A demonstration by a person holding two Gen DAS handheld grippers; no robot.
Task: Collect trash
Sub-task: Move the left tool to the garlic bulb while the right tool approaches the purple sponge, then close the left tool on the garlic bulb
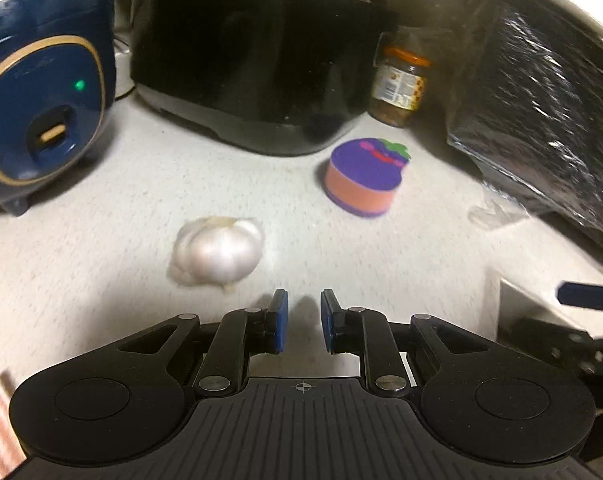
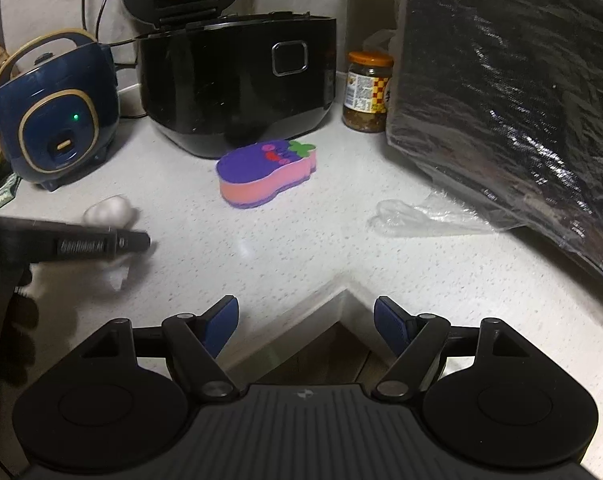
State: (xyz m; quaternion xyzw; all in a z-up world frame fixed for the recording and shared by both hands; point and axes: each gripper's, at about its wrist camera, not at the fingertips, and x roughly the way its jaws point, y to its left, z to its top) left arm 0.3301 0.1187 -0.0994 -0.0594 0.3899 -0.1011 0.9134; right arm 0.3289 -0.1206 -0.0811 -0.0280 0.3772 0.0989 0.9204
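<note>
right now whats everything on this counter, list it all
counter: one, white speckled, under everything
small cooker: one, navy with gold trim, green light on, far left
large cooker: one, black, lid up, back centre
jar: one, orange lid, right of large cooker
sponge: one, purple and pink, eggplant-shaped, in front of large cooker
garlic bulb: one, white, left of centre
clear plastic wrapper: one, crumpled, beside black bag
black bag: one, shiny, right side
left gripper: black, blue pads, narrow gap, empty
right gripper: black, blue pads, wide open, empty
</note>
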